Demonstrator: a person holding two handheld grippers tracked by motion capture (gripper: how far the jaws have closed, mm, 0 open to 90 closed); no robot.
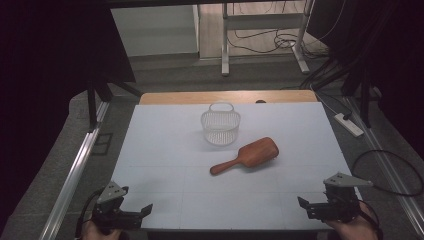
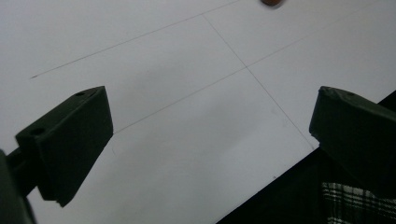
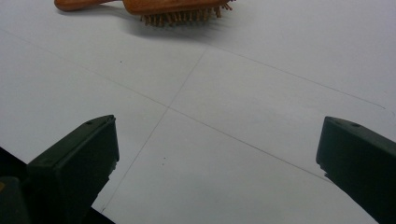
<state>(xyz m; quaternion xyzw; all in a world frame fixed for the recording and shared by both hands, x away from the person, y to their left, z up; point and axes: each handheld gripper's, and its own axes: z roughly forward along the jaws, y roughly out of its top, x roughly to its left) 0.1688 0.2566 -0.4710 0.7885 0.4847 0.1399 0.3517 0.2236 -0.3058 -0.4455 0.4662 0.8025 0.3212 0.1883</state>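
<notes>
The high view shows the whole tabletop [image 1: 165,150], covered by a white sheet with a strip of bare wood along the far edge. A white mesh basket [image 1: 220,125] stands upright near the middle of the far half, its handle loop toward the far edge. A wooden brush [image 1: 246,155] lies just beside the basket on its near right, apart from it, with the head toward the right edge and the handle pointing toward the near left.

The left gripper [image 1: 131,214] sits at the near left corner, the right gripper [image 1: 312,206] at the near right corner. Each is held by a hand at the near edge and carries a grey plate on top. Both are well apart from the brush and basket.

The left gripper view shows its gripper [image 2: 210,149] with jaws spread wide, nothing between them, above the white sheet and its thin seam lines. A small part of the brush [image 2: 272,2] shows at the top edge. A plaid fabric [image 2: 357,203] shows below the near edge.

The right gripper view shows its gripper [image 3: 217,158] with jaws spread wide and nothing between them. It also shows the brush [image 3: 159,8] from the side: the bristles face down onto the sheet, a detail the high view does not give.

No readable writing or labels are visible.
</notes>
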